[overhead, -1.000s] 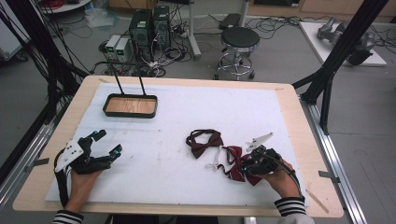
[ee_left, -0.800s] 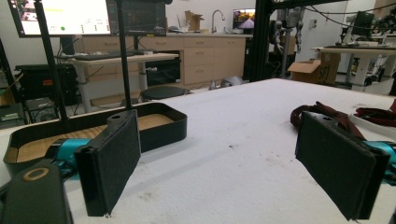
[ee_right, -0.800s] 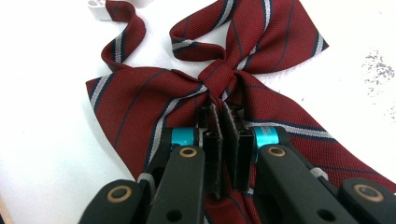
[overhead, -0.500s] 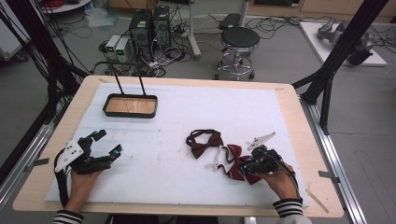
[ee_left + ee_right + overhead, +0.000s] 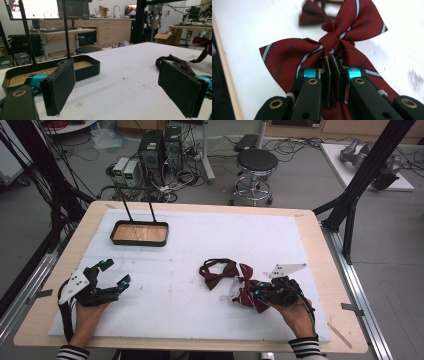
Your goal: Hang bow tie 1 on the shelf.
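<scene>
A red bow tie with grey and navy stripes (image 5: pixel 246 290) (image 5: pixel 287 60) lies on the white mat at the front right. My right gripper (image 5: pixel 257 294) (image 5: pixel 331 61) is shut on it, the pads pinching the cloth just below the knot. A plain dark maroon bow tie (image 5: pixel 218 272) (image 5: pixel 312 13) (image 5: pixel 175 61) lies just beyond it, to the left of the striped one in the high view. My left gripper (image 5: pixel 115 272) (image 5: pixel 122 87) rests open on the mat at the front left, with nothing between its jaws.
A black tray with a wooden floor (image 5: pixel 140 223) (image 5: pixel 85 70) stands at the back left of the mat, with two thin black rods rising behind it. The table's wooden border rings the mat. A stool and computer gear stand on the floor beyond the table.
</scene>
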